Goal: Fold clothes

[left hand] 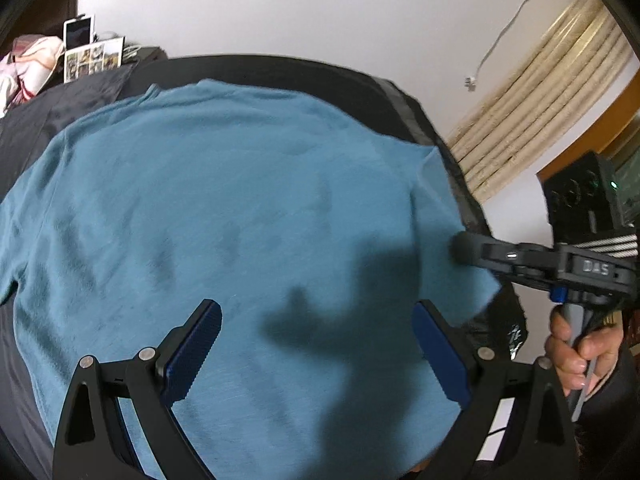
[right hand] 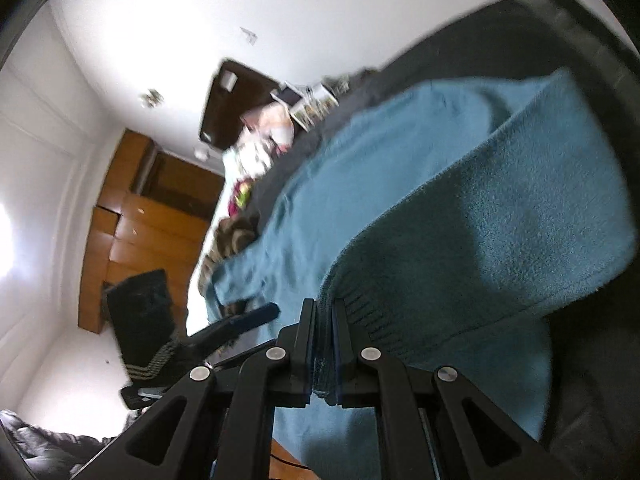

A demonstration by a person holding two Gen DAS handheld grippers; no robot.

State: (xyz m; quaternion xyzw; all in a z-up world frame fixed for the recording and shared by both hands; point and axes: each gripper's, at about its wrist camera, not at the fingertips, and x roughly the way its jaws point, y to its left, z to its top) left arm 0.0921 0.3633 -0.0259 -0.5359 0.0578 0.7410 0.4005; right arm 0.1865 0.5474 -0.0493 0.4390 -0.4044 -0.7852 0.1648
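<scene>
A teal sweater [left hand: 240, 200] lies spread on a dark surface [left hand: 48, 128]. My left gripper [left hand: 316, 320] is open and hovers just above the sweater's near part, holding nothing. My right gripper [right hand: 324, 312] is shut on the ribbed cuff of the sweater's sleeve [right hand: 480, 248] and holds it lifted and folded over the body [right hand: 360, 168]. In the left wrist view the right gripper [left hand: 464, 248] comes in from the right at the sweater's right edge, held by a hand [left hand: 576, 352]. The left gripper's finger [right hand: 248, 318] shows at lower left in the right wrist view.
Printed sheets and a phone [left hand: 92, 56] stand at the far left corner beside a pink and white bundle [left hand: 24, 68]. A white wall [left hand: 320, 12] is behind. Cream curtains [left hand: 540, 112] hang at right. Wooden cabinets [right hand: 136, 220] and other clothes [right hand: 236, 240] lie beyond.
</scene>
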